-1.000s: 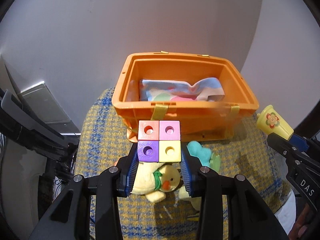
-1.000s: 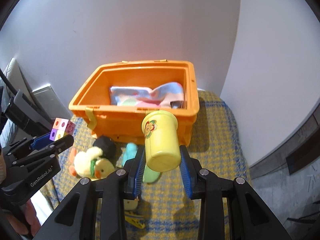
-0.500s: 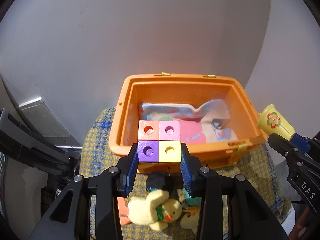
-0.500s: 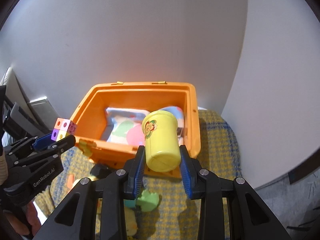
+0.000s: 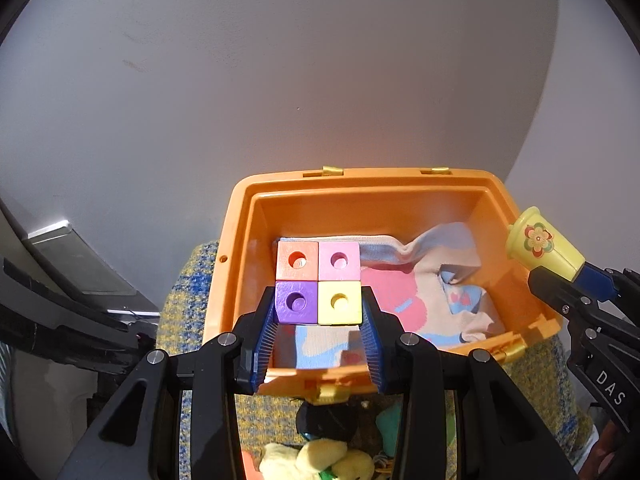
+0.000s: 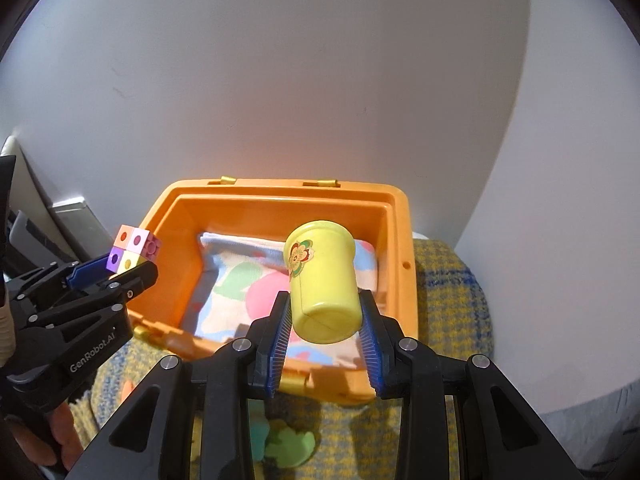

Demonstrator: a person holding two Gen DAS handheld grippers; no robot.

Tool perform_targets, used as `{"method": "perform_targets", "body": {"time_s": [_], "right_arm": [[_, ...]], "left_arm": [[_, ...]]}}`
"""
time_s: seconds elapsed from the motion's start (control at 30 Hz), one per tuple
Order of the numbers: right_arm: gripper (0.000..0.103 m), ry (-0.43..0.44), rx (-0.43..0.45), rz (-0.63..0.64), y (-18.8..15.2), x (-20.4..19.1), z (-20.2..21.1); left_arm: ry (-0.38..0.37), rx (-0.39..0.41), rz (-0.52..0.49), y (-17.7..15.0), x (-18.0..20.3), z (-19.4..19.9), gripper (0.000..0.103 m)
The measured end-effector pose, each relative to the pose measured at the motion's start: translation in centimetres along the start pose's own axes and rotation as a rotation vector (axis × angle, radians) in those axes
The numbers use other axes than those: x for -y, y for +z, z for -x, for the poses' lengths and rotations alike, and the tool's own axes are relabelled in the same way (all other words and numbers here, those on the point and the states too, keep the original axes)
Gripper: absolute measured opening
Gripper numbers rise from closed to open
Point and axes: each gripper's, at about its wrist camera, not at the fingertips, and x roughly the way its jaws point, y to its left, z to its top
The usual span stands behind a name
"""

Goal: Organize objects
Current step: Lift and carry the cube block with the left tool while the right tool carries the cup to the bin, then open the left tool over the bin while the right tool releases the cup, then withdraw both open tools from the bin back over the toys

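Observation:
My left gripper (image 5: 319,312) is shut on a block of four joined cubes (image 5: 319,282), orange, pink, purple and yellow, held above the left inside of the orange bin (image 5: 236,248). My right gripper (image 6: 324,316) is shut on a yellow cup (image 6: 323,280) with a flower sticker, tilted on its side over the bin's (image 6: 400,240) near right part. A pastel patterned cloth (image 5: 416,300) lies on the bin floor. The cup (image 5: 544,246) and right gripper show at the right edge of the left wrist view; the cube block (image 6: 134,250) shows at the left of the right wrist view.
The bin stands on a yellow and blue woven cover (image 6: 452,280) close to a white wall. In front of the bin lie a yellow plush duck (image 5: 320,460), a black round thing (image 5: 326,420) and green soft pieces (image 6: 288,446). A grey metal object (image 5: 76,264) stands left.
Both grippers have moved forward from in front of the bin to above it, each still holding its object. The duck and other toys have slid toward the bottom of the views.

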Motion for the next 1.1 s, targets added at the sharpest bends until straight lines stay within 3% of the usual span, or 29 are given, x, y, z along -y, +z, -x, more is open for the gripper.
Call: {"method": "perform_targets", "body": {"time_s": [0.23, 0.27, 0.3, 0.37, 0.43, 1.1], "right_arm": [[0.034, 0.012, -0.053, 0.006, 0.9, 0.3, -2.5], [0.039, 0.011, -0.066, 0.005, 0.9, 0.3, -2.8], [0.045, 0.009, -0.073, 0.002, 0.9, 0.4, -2.9], [0.072, 0.002, -0.072, -0.009, 0.9, 0.6, -2.9], [0.079, -0.016, -0.056, -0.012, 0.8, 0.7, -2.4], [0.088, -0.047, -0.034, -0.054, -1.8, -0.7, 2.2]], "left_arm": [[0.005, -0.034, 0.002, 0.4, -0.4, -2.1, 0.039], [0.008, -0.037, 0.000, 0.2, -0.4, -2.2, 0.045], [0.014, -0.039, -0.001, 0.2, -0.4, -2.3, 0.060], [0.028, -0.025, 0.004, 0.0, -0.4, -2.0, 0.080], [0.042, -0.005, 0.003, -0.1, -0.4, -1.4, 0.083], [0.080, 0.013, 0.029, -3.7, -2.6, 4.0, 0.094]]}}
